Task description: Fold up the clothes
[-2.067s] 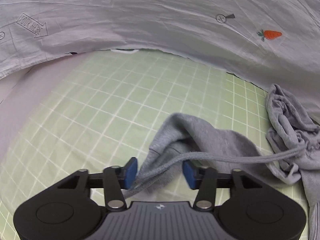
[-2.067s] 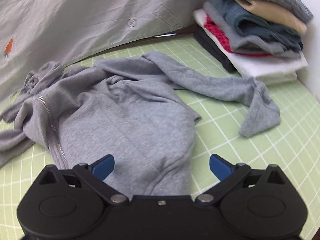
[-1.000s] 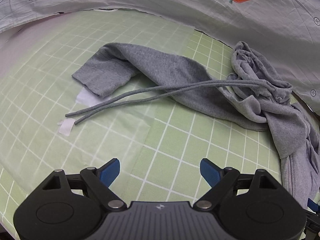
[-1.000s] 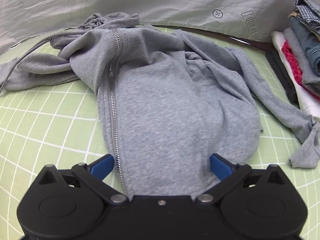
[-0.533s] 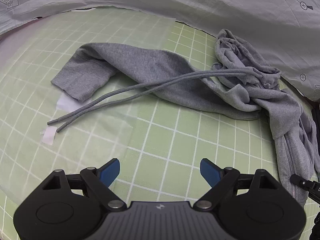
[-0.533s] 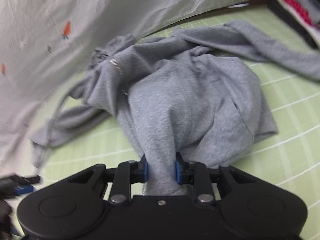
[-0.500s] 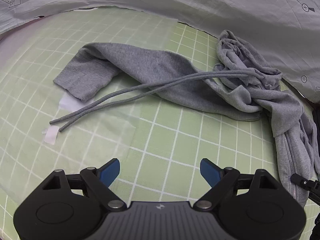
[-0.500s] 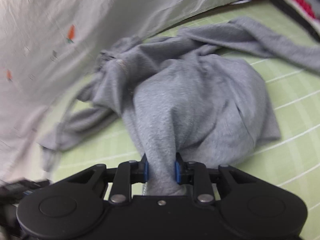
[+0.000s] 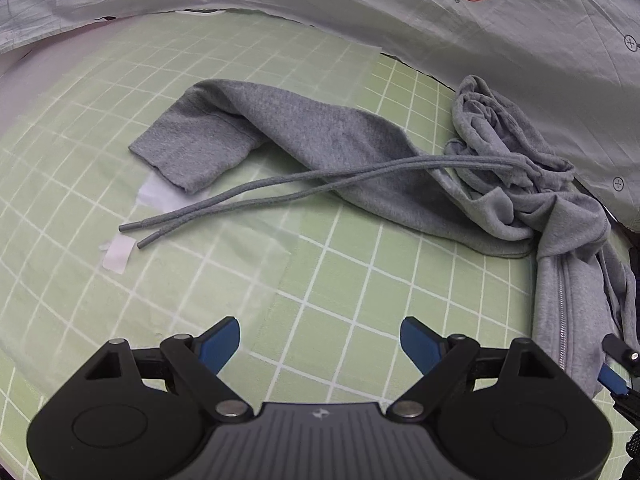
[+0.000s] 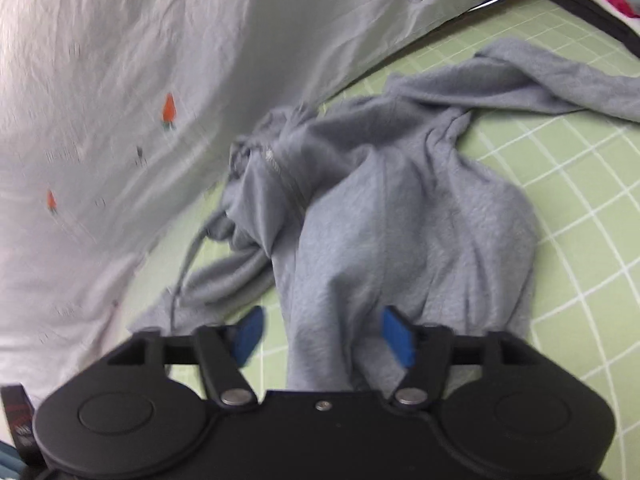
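My right gripper (image 10: pixel 322 336) has just been opening: half a second ago its pads pinched a bunched fold of the grey hoodie (image 10: pixel 400 220), and now the jaws stand apart with that fold loose between them, neither pad pressing on it. So the hem I lifted is let go, and I judge the hoodie needs a fresh grip before any fold can begin; it lies crumpled, not spread.

My left gripper (image 9: pixel 320 344) hangs wide and empty over bare green grid mat (image 9: pixel 340 280), as it did a second ago. The hoodie's sleeve (image 9: pixel 280 132) stretches across the middle of the left view, with two drawstrings (image 9: pixel 260 196) trailing toward the lower left, their ends near a scrap of white tape (image 9: pixel 118 254).

The mat's far edge meets a pale printed sheet (image 9: pixel 400 8) along the top of both views. Open mat lies at lower centre in the left view and at right in the right view.
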The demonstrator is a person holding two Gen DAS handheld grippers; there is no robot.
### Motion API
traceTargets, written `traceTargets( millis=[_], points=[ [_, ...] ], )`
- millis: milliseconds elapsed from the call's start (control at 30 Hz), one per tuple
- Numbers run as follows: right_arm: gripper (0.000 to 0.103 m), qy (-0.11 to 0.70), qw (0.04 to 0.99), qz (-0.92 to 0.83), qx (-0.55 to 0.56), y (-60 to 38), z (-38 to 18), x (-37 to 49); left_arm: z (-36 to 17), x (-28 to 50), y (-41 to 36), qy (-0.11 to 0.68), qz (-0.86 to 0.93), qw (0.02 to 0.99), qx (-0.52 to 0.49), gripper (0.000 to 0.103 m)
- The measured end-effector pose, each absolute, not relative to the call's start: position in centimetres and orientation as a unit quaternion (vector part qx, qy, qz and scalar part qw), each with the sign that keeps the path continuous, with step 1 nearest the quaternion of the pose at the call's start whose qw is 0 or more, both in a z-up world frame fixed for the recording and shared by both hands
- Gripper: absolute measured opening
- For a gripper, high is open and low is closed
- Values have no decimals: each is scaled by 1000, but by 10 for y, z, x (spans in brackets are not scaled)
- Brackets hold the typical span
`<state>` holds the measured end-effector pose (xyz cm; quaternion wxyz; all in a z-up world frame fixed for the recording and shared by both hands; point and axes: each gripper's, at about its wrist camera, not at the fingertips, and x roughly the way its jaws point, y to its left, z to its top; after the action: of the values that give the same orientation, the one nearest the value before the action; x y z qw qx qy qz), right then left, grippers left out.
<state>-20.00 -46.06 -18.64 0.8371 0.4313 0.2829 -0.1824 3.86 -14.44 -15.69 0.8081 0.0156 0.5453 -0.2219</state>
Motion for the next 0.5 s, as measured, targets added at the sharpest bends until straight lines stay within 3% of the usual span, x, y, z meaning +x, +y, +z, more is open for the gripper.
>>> traceTargets(
  millis=[133,333,500],
  points=[
    [89,266,847,-234,395,-482,-167,-230,-162,20,-162,553,-242,797,30,88],
    [103,339,842,-285,310,-506,-181,-238,-165,-5,-199,556,-287,778,51,88],
    [103,382,836,-277,282,-513,-203,-224,-158,-19,-233,544,-322,772,63,88]
  ],
)
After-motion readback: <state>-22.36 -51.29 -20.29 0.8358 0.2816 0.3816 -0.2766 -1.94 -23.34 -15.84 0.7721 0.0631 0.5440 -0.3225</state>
